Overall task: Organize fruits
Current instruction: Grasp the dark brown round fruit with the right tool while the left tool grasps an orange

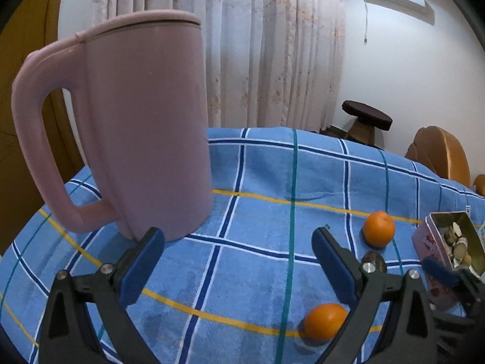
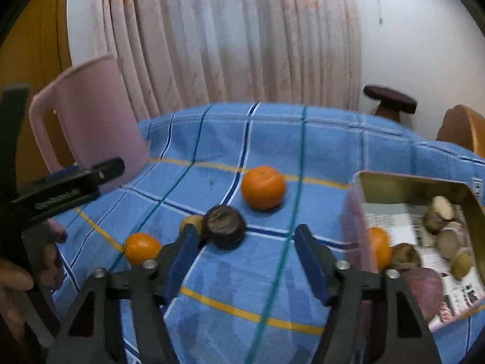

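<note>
A large orange (image 2: 263,187) lies mid-table; it also shows in the left wrist view (image 1: 379,229). A small orange (image 2: 142,247) lies to the left, seen in the left wrist view (image 1: 324,321) by my left gripper's right finger. A dark brown fruit (image 2: 224,226) and a small yellowish one (image 2: 190,222) lie just ahead of my right gripper (image 2: 247,250), which is open and empty. A pink tin (image 2: 415,194) at the right holds an orange (image 2: 379,247) and several brownish fruits. My left gripper (image 1: 238,250) is open and empty.
A tall pink lidded jug (image 1: 145,127) stands at the table's left, close to my left gripper's left finger. A blue checked cloth (image 1: 266,176) covers the table. A dark stool (image 1: 366,115) and a wooden chair (image 1: 439,151) stand beyond the far edge.
</note>
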